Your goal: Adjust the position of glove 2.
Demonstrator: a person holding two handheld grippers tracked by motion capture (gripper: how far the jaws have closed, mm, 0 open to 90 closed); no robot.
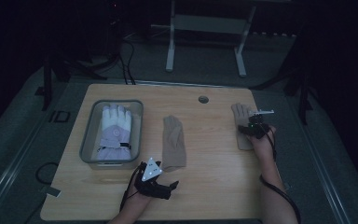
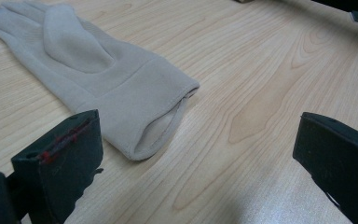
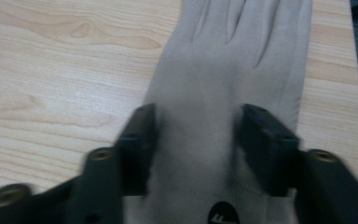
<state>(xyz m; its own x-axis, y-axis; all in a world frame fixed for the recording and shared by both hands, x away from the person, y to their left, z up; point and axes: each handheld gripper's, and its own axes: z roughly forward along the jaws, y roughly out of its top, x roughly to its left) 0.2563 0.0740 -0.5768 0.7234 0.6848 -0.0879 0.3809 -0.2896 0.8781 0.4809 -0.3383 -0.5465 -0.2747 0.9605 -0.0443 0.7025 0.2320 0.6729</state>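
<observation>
Storage bin (image 1: 87,135): clear plastic tub at the left of the wooden table (image 1: 209,186), about nine o'clock from the table's middle.
White glove (image 1: 115,130): lies inside the bin, fingers toward twelve o'clock, a dark strap across its cuff.
Left gripper (image 1: 173,185): held low near the table's front edge, at five o'clock from the bin; a grey three-cornered plate sits on top. In the left gripper view (image 2: 196,154) its jaws stand wide apart with bare wood between them, released, holding nothing.
Middle beige glove (image 1: 173,142): flat on the table just right of the bin, fingers toward twelve o'clock, cuff toward six. In the left gripper view (image 2: 98,74) its open cuff lies just beyond the left jaw, at about eleven o'clock, not touched.
Cable hole (image 1: 203,99): small round grommet near the far edge, at one o'clock from the middle glove.
Right beige glove (image 1: 240,121): flat near the table's right edge, at three o'clock from the middle glove, fingers toward twelve o'clock.
Right gripper (image 1: 255,125): over the right glove's palm. In the right gripper view (image 3: 196,140) its jaws straddle the glove (image 3: 228,60), part-way apart; whether the pads pinch the fabric cannot be told.
</observation>
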